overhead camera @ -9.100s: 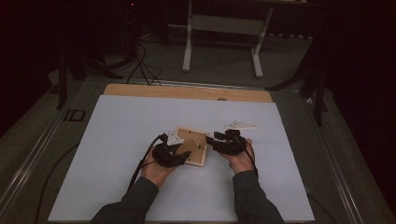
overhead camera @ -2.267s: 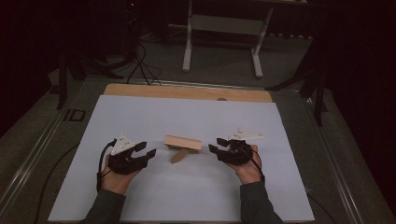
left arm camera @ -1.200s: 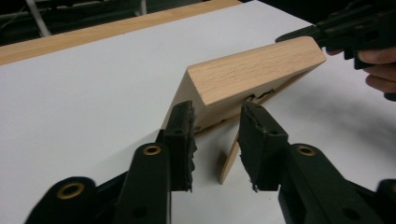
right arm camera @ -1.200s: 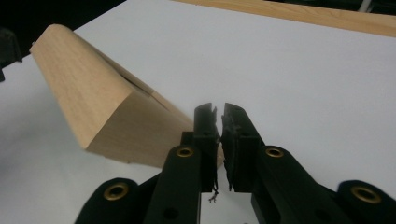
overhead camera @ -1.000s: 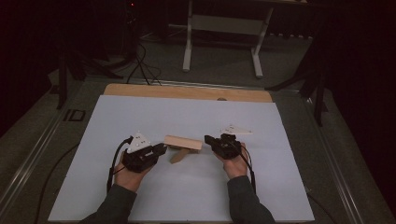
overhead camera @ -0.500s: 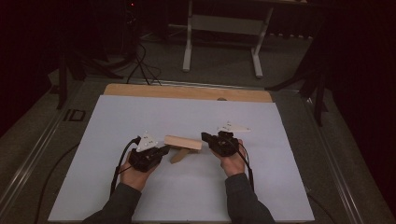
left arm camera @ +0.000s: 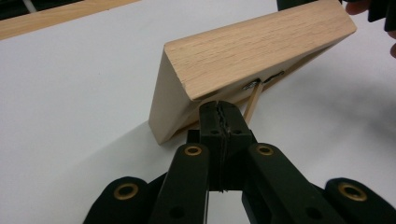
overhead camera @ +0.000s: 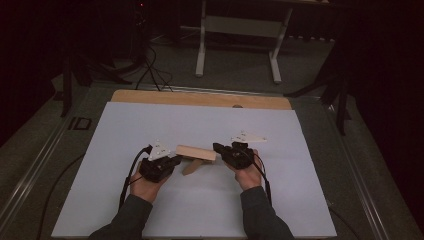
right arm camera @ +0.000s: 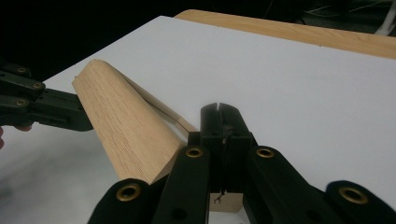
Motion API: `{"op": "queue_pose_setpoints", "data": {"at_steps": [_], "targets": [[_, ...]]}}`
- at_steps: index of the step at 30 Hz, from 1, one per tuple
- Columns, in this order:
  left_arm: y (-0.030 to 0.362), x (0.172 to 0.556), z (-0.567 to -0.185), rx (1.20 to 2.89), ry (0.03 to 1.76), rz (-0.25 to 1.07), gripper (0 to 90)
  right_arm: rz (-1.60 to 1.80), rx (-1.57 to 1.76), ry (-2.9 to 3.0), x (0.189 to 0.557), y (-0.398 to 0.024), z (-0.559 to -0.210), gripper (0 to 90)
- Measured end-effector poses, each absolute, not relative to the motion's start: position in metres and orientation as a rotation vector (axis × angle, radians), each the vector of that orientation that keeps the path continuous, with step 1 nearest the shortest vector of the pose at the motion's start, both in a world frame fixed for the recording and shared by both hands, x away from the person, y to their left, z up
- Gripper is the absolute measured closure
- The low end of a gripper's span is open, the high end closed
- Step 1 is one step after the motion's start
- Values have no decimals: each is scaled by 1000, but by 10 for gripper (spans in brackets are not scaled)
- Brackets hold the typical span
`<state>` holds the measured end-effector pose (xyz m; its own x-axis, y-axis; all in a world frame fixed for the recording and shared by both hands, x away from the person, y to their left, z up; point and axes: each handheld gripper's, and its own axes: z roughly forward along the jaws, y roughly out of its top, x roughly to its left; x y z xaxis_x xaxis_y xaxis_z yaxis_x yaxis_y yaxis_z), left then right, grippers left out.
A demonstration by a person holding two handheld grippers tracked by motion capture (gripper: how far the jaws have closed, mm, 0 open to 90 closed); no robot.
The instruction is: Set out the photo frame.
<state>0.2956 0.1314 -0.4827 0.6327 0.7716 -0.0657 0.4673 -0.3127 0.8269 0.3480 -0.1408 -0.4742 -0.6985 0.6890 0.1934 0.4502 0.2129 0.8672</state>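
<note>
A wooden block stands tilted near the middle of the white counter, propped on a thin wooden strut, its long axis running left to right between the two hands. The left tool sits at its left end, jaws pressed together just under the block's edge. The right tool sits at the right end, jaws likewise closed; whether either actually touches the wood is unclear.
</note>
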Motion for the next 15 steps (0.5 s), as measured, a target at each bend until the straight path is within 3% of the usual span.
{"op": "queue_pose_setpoints", "data": {"at_steps": [15], "targets": [[127, 301, -482, 1977, 976, 432, 895, 1476, 1055, 2267, 345, -142, -473, 895]]}}
